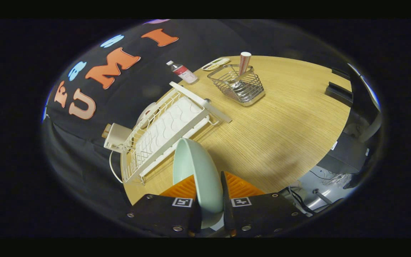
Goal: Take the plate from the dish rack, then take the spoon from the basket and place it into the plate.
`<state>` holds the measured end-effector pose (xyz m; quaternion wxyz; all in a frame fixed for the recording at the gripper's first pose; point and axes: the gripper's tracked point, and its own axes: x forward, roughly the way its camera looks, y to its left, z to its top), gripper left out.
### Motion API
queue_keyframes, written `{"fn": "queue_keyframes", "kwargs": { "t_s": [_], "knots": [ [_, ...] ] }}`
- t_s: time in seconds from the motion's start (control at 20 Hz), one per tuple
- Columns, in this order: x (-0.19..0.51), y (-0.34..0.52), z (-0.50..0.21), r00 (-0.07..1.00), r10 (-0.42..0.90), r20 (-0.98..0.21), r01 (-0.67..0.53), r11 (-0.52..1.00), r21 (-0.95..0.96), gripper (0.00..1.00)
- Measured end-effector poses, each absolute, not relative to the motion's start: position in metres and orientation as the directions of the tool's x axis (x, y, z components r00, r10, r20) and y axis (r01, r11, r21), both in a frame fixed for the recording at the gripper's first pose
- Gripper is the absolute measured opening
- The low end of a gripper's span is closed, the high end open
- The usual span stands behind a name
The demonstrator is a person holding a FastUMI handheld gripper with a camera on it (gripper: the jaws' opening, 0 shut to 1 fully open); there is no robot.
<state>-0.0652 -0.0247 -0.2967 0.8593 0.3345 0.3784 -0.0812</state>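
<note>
A pale green plate stands on edge between my fingers, and my gripper is shut on its rim, holding it above the wooden table. The white wire dish rack lies just beyond the plate, to the left, with no dishes in its slots. Farther off on the table stands the wire basket; something metallic, likely the spoon, lies in it, too small to tell apart.
A red-and-white paper cup stands behind the basket. A small bottle and a flat white device sit near the table's far edge. A white box with a cable sits left of the rack. Dark equipment lies off the table's right side.
</note>
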Motion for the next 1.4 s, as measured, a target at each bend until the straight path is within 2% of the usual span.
{"fn": "queue_keyframes", "kwargs": {
  "t_s": [0.1,0.3,0.6,0.65,0.85,1.0,1.15,1.4],
  "knots": [
    [-0.064,-0.022,-0.304,0.688,0.113,-0.717,0.42,0.744,0.52,0.27],
    [-0.071,-0.032,-0.308,0.669,0.093,-0.738,0.438,0.752,0.492,0.4],
    [-0.067,-0.075,-0.291,0.694,0.005,-0.72,0.418,0.812,0.408,0.71],
    [-0.067,-0.085,-0.286,0.702,-0.015,-0.712,0.419,0.817,0.396,0.8],
    [-0.065,-0.133,-0.264,0.739,-0.098,-0.666,0.418,0.843,0.34,0.98],
    [-0.058,-0.168,-0.238,0.789,-0.165,-0.592,0.398,0.871,0.288,0.98],
    [-0.042,-0.187,-0.201,0.868,-0.187,-0.46,0.323,0.917,0.236,0.98],
    [-0.017,-0.201,-0.161,0.943,-0.198,-0.266,0.207,0.978,0.007,0.98]
  ]
}}
